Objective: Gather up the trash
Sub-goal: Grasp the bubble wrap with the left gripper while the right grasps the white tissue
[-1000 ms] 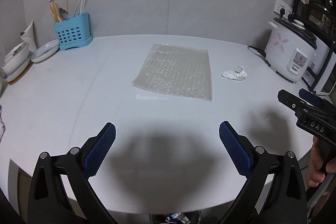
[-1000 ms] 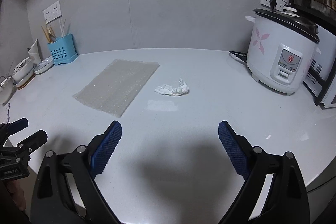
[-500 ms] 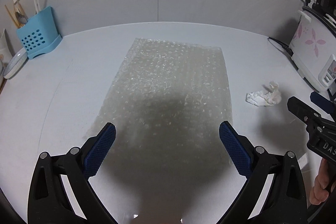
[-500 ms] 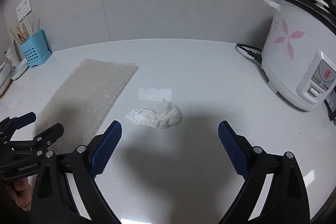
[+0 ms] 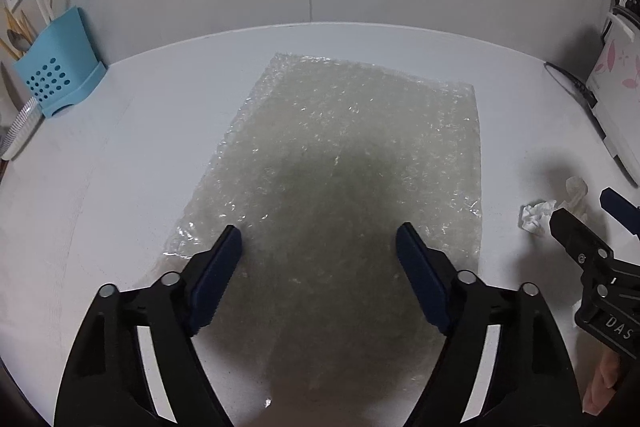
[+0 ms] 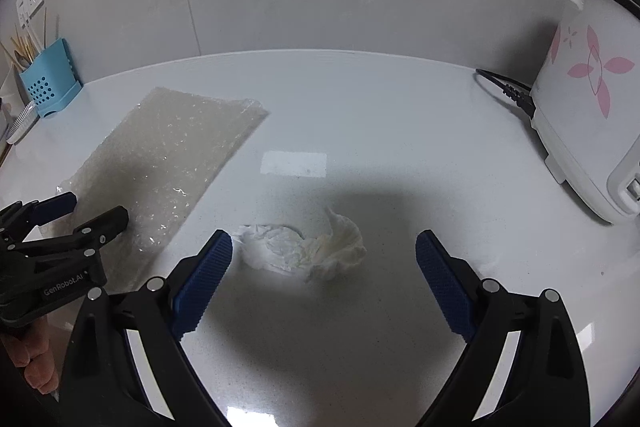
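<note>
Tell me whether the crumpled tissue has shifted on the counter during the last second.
No. The crumpled tissue keeps its place between the bubble wrap and rice cooker; only the cameras came closer.

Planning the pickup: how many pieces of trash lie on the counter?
2. The bubble wrap lies flat mid-counter under the left gripper; the crumpled tissue lies to its right, before the right gripper.

One bubble wrap sheet [image 5: 352, 179], one crumpled tissue [image 6: 304, 251], one rice cooker [image 6: 588, 115], one blue utensil holder [image 5: 60, 67], two grippers: left gripper [image 5: 320, 259], right gripper [image 6: 324, 263].
</note>
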### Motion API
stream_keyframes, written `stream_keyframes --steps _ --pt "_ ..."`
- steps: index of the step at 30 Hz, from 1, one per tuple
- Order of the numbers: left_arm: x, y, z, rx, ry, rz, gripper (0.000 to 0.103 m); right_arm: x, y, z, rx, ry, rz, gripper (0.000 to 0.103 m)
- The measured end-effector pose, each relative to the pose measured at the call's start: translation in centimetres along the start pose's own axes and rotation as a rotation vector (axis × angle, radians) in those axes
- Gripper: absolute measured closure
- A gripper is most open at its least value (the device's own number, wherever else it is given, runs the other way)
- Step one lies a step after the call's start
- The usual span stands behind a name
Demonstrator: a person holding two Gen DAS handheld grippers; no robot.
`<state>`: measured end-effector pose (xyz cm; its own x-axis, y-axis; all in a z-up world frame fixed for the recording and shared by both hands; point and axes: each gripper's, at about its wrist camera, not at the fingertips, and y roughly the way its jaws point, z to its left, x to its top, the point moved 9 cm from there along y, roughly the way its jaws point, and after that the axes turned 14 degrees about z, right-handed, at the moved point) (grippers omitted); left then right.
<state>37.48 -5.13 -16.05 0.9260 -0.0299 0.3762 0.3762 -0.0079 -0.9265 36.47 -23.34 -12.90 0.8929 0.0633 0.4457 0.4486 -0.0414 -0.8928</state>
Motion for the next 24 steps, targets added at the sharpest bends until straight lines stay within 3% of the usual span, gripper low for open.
stream_keyframes --steps 3,8,17,24 --pt "0.0 -0.3 0.6 0.015 -0.011 -0.02 0.059 -0.1 0.9 0.4 -0.006 -0.007 0.028 0.026" --pt "0.2 -0.5 1.7 0.023 -0.035 -0.039 0.079 -0.1 1.1 0.8 0.015 -0.004 0.037 0.044" --pt "0.0 -0.9 1.9 -0.02 -0.045 -0.059 0.087 -0.1 1.0 1.4 0.037 -0.006 0.034 0.072" --pt "-0.5 -1.6 1.1 -0.045 -0.046 -0.074 0.092 -0.1 0.2 0.8 0.036 0.025 0.023 0.082"
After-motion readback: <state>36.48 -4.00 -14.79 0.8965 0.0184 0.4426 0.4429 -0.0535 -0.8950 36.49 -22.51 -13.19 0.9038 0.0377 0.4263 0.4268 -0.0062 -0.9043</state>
